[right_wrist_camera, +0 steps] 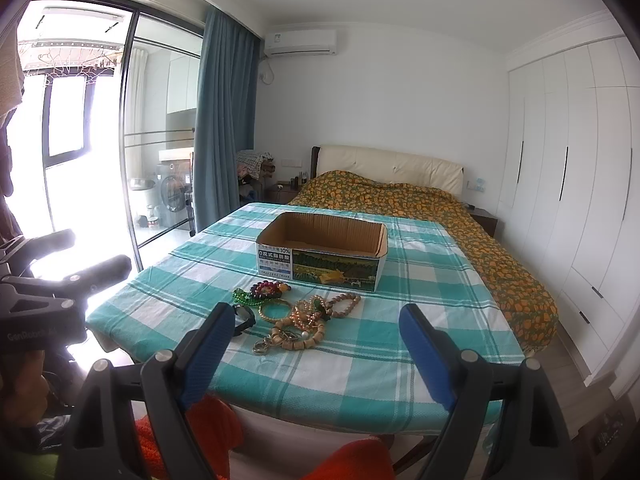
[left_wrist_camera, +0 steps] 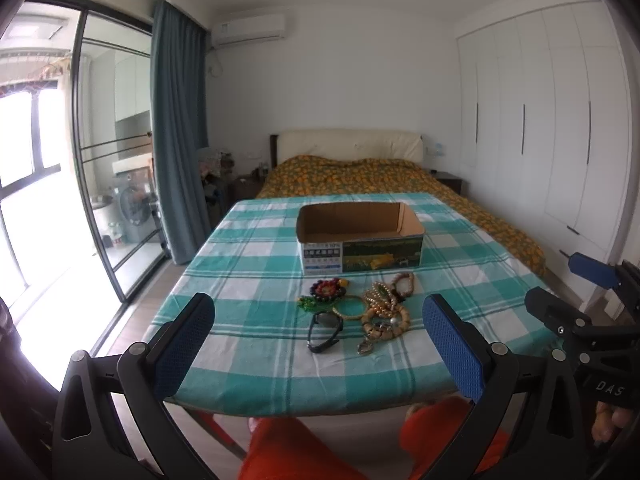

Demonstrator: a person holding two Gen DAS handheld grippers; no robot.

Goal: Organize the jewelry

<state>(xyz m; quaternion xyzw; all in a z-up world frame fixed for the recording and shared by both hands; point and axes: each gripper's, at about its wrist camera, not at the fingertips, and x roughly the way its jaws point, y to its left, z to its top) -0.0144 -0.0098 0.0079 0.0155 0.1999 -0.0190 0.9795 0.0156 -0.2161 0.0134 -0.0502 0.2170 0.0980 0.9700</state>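
Note:
A pile of jewelry (left_wrist_camera: 376,306) lies on the teal checked tablecloth (left_wrist_camera: 248,248): bead bracelets, a gold bangle (left_wrist_camera: 348,307), a flower-shaped piece (left_wrist_camera: 326,289) and a black wristband (left_wrist_camera: 325,331). An open cardboard box (left_wrist_camera: 359,237) stands behind it. The pile also shows in the right wrist view (right_wrist_camera: 296,318), with the box (right_wrist_camera: 322,256) behind. My left gripper (left_wrist_camera: 320,320) is open and empty, held before the table's near edge. My right gripper (right_wrist_camera: 318,328) is open and empty, also short of the table.
The table stands at the foot of a bed (left_wrist_camera: 380,176) with an orange-patterned cover. White wardrobes (left_wrist_camera: 560,128) line the right wall. A glass sliding door (left_wrist_camera: 112,160) and blue curtain (left_wrist_camera: 176,128) are on the left. Orange-clad legs (left_wrist_camera: 304,448) show below.

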